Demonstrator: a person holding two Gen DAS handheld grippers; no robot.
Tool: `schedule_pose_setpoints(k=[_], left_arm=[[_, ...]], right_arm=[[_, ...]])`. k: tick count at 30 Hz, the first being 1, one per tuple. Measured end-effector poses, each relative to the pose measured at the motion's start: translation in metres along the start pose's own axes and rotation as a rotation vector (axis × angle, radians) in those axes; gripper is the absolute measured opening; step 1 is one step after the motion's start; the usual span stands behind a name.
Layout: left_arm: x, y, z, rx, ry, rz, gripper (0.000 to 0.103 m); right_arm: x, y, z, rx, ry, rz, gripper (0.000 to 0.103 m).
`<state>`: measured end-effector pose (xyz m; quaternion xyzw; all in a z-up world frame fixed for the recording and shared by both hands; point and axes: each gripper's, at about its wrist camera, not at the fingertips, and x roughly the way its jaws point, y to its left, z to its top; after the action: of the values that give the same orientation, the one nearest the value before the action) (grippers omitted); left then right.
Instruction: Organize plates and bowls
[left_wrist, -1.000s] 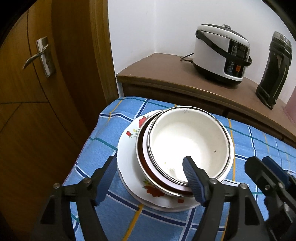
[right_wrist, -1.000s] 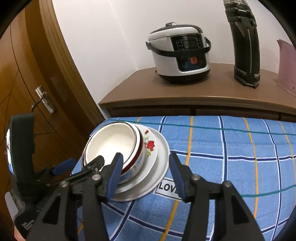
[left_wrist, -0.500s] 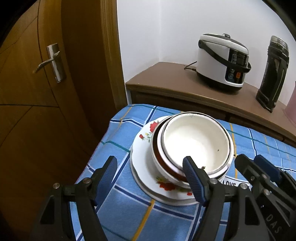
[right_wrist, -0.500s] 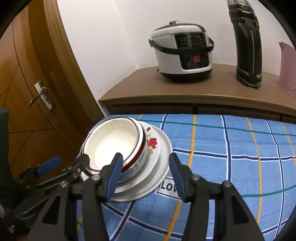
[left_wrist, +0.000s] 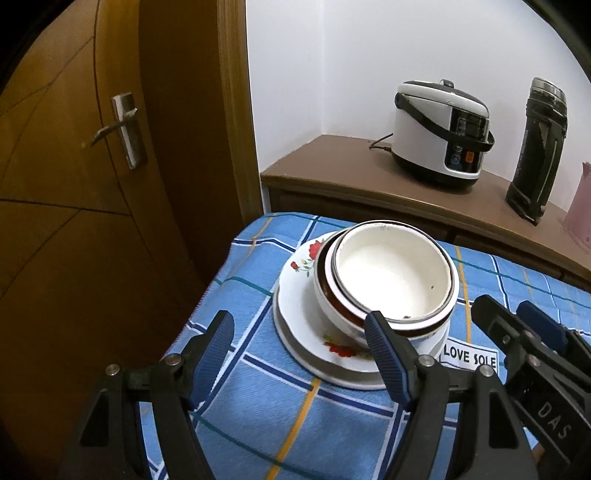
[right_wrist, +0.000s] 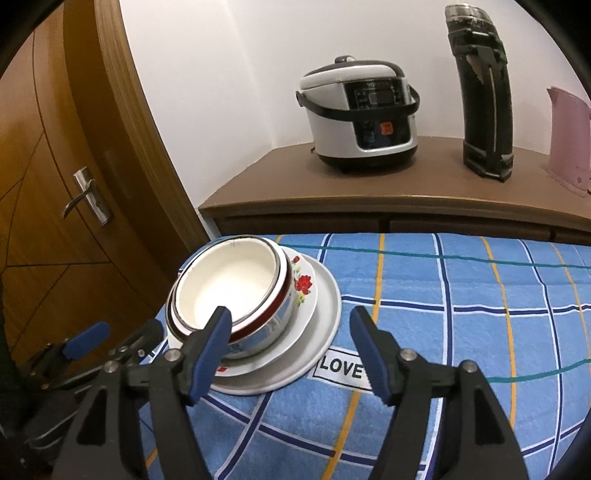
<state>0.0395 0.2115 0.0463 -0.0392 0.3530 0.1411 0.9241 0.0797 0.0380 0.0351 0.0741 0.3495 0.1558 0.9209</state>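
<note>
A white bowl is nested in a red-rimmed bowl, on a flowered plate over a plain white plate, stacked at the table's left corner. The stack also shows in the right wrist view: white bowl, flowered plate, white plate. My left gripper is open and empty, just in front of the stack. My right gripper is open and empty, in front of the stack's right side. Each gripper shows in the other's view, the right one and the left one.
The table has a blue checked cloth. Behind it stands a brown cabinet with a rice cooker, a black thermos and a pink jug. A wooden door is at the left.
Both grippers have drawn back and up from the stack, which now looks smaller and farther. The stack has not moved. Both grippers stay open.
</note>
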Motion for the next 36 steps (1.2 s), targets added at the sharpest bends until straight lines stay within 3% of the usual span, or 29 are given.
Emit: schedule_pose_setpoints(k=[5, 20, 24, 27, 30, 36], left_arm=[[-0.008, 0.008, -0.01, -0.036, -0.014, -0.03, 0.075], [-0.042, 0.01, -0.029, -0.021, -0.089, 0.002, 0.075], [-0.054, 0.01, -0.033, -0.027, -0.119, -0.013, 0.075], [-0.065, 0.006, -0.037, -0.009, -0.147, -0.031, 0.075], [-0.075, 0.001, -0.04, 0.011, -0.18, -0.023, 0.075], [-0.089, 0.005, -0.045, -0.022, -0.198, -0.041, 0.075]], right_arm=[[-0.01, 0.0, -0.007, -0.001, -0.024, -0.009, 0.076], [-0.04, 0.008, -0.024, -0.023, -0.086, -0.041, 0.083], [-0.055, 0.011, -0.027, -0.028, -0.126, -0.065, 0.085], [-0.072, 0.013, -0.031, -0.031, -0.177, -0.069, 0.096], [-0.09, 0.018, -0.037, -0.055, -0.241, -0.084, 0.097], [-0.107, 0.019, -0.041, -0.049, -0.264, -0.066, 0.098]])
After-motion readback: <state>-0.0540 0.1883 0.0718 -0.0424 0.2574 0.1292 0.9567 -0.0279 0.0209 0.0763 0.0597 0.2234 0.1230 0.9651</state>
